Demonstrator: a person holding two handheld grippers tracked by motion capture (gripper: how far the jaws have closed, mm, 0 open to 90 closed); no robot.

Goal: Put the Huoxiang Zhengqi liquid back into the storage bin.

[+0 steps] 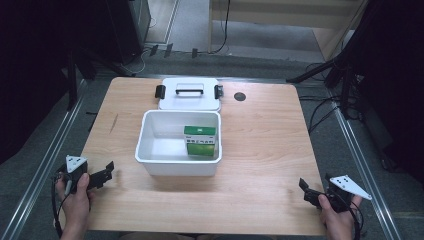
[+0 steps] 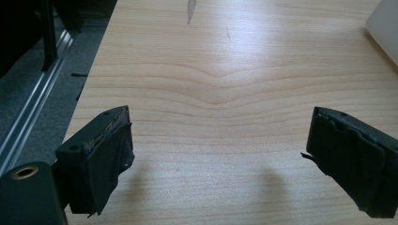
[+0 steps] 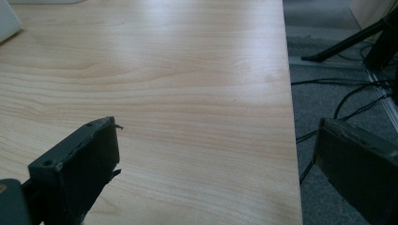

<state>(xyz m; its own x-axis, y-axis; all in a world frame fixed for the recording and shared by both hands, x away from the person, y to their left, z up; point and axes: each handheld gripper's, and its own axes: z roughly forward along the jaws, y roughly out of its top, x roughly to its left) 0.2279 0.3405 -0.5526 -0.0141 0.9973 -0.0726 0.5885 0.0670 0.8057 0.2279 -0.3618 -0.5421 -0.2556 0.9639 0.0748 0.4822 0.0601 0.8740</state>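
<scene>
Resting at the near corners of the table (image 1: 260,200), the left gripper (image 1: 102,172) and right gripper (image 1: 307,192) hold their jaws wide apart on nothing, probably idle. Between them, mid-table, sits the open white bin (image 1: 150,145) with a green box (image 1: 201,141) upright inside; its lid (image 1: 190,102) lies just behind, leaving access clear. Box lettering is too small to read, and both gripper views cut the bin to 1 white edge.
</scene>
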